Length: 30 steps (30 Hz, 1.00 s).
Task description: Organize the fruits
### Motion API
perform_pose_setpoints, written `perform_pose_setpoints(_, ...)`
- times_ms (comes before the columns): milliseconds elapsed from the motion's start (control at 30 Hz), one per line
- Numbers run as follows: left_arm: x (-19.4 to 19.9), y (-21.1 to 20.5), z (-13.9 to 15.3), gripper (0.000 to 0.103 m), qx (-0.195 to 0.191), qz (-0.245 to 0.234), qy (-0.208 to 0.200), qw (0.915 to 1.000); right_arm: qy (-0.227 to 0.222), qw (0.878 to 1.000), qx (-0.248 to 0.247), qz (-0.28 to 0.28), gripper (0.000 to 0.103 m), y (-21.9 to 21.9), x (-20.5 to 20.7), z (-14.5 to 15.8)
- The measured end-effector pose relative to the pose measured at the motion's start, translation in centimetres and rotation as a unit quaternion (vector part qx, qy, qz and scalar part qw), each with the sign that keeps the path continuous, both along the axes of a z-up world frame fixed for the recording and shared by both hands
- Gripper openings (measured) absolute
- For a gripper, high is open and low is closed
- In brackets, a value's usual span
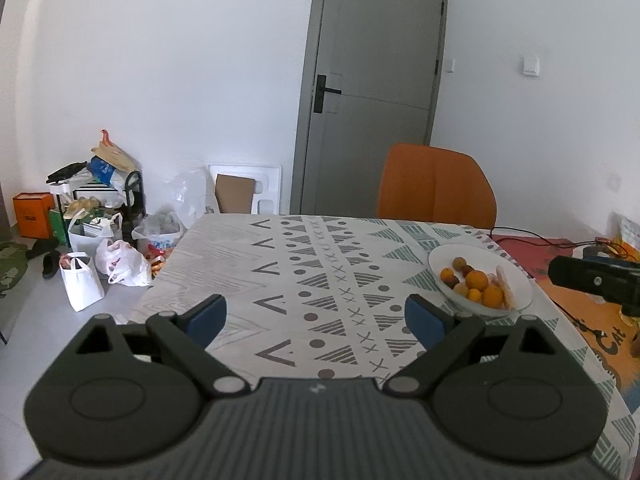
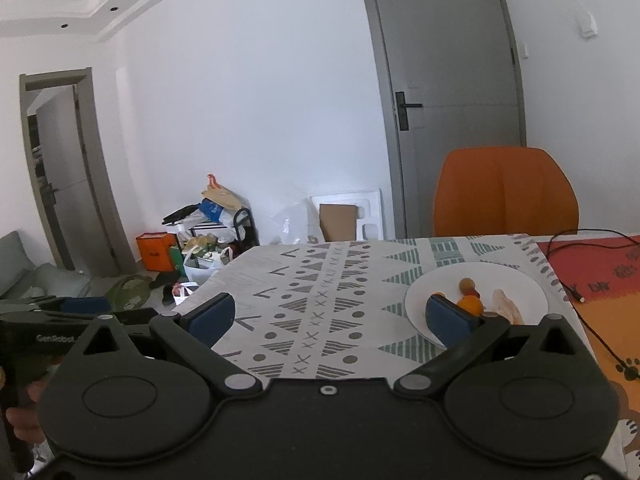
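A white bowl (image 1: 444,258) on the patterned tablecloth holds several oranges (image 1: 477,280), small dark and yellowish round fruits and a pale pink piece. My left gripper (image 1: 316,320) hovers open over the cloth, left of the bowl, with nothing between its blue pads. In the right wrist view the same bowl (image 2: 528,280) lies just behind the right finger, which hides part of the fruit; one orange (image 2: 470,305) shows. My right gripper (image 2: 330,318) is open and empty too. The right gripper's black body (image 1: 592,278) shows at the left view's right edge.
An orange chair (image 1: 436,188) stands behind the table before a grey door (image 1: 376,80). A red and orange mat (image 2: 600,280) with a black cable (image 2: 572,292) lies right of the bowl. Bags and boxes (image 1: 100,240) clutter the floor at left. A hand (image 2: 20,416) holds the left gripper.
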<state>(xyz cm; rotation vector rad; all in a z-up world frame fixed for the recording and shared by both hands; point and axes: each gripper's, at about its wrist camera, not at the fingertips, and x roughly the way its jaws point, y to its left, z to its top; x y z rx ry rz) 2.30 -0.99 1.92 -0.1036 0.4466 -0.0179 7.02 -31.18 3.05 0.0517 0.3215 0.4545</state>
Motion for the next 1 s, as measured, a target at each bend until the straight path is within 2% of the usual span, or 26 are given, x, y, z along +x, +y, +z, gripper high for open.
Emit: perform_pose_setpoints(1000,-0.60,-0.04,0.08,0.095,0.002,0.011,0.004,0.9999,0.000,1.000,-0.009,0.006,0.103,0.22,-0.34,-0.40)
